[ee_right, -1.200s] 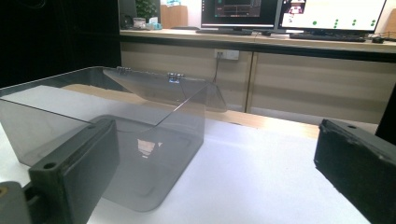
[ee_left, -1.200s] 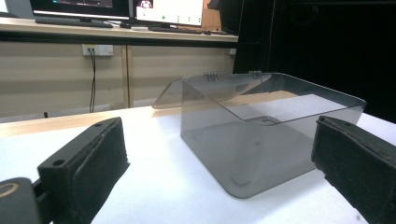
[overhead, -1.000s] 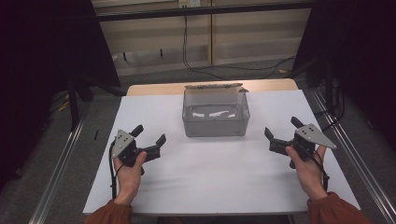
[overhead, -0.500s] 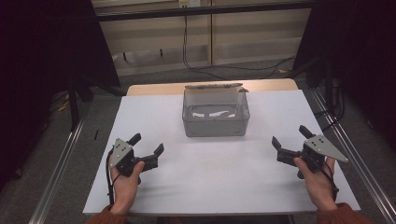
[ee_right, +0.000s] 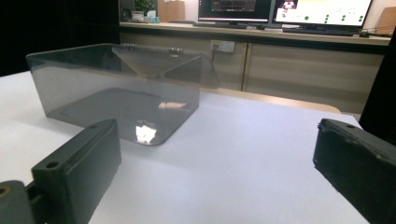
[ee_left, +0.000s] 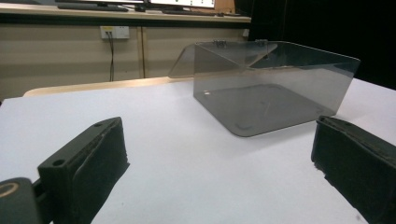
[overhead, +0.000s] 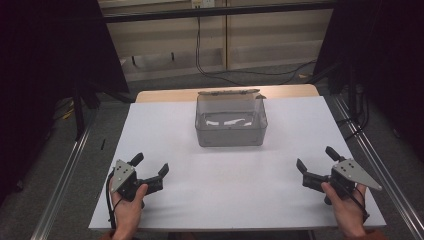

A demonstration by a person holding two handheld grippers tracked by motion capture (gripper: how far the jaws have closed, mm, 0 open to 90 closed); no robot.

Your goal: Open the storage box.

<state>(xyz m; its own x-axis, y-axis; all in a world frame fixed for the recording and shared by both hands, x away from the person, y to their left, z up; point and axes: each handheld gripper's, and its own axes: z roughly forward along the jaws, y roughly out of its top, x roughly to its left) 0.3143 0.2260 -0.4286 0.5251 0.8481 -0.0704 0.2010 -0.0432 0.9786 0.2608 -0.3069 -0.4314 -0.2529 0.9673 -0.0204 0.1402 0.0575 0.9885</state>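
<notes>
Resting low near the front tabletop corners, left gripper and right gripper, jaws spread wide, holding nothing. Clear plastic box at centre-back, lid open, well apart from both. Better to approach slowly from 2 sides, keeping jaws level.

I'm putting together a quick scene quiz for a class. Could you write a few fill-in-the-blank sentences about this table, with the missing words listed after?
1. The clear plastic box stands on the white table with its hinged lid ____.
2. The jaws of the left gripper stand ____.
3. The right gripper holds ____ between its jaws.
4. The box stands nearer the table's ____ edge than the grippers do.

Missing words: open; open; nothing; far
</notes>
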